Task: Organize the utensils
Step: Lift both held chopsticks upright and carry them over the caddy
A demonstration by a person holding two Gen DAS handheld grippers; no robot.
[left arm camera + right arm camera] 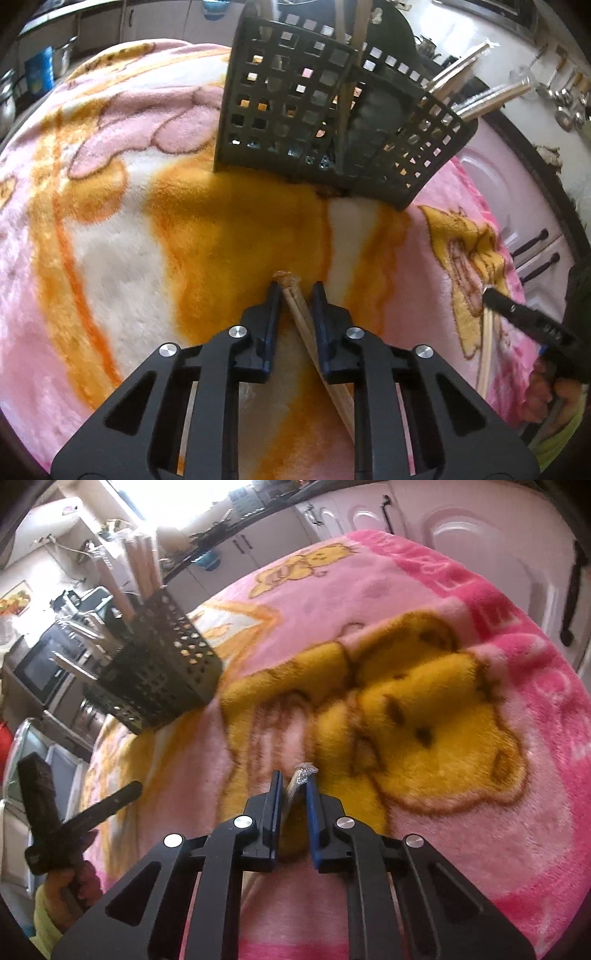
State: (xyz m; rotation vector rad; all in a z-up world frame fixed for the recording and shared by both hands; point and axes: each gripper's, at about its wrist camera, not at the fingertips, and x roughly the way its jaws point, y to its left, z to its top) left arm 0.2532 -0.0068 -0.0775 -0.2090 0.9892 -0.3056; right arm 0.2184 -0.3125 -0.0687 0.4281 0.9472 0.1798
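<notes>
Nowhere could any writing be read; the pink letters along the blanket [480, 602] edge at the right of the right wrist view were too blurred. Low in the left wrist view, the left gripper [297, 291] had its jaws nearly shut on a wrapped pair of chopsticks [314, 332] lying on the blanket. Likewise the right gripper [293, 781] pinched what looked like another wrapped pair [301, 775]. A dark perforated basket [295, 110] stood at the upper centre, holding more wrapped utensils [491, 98].
</notes>
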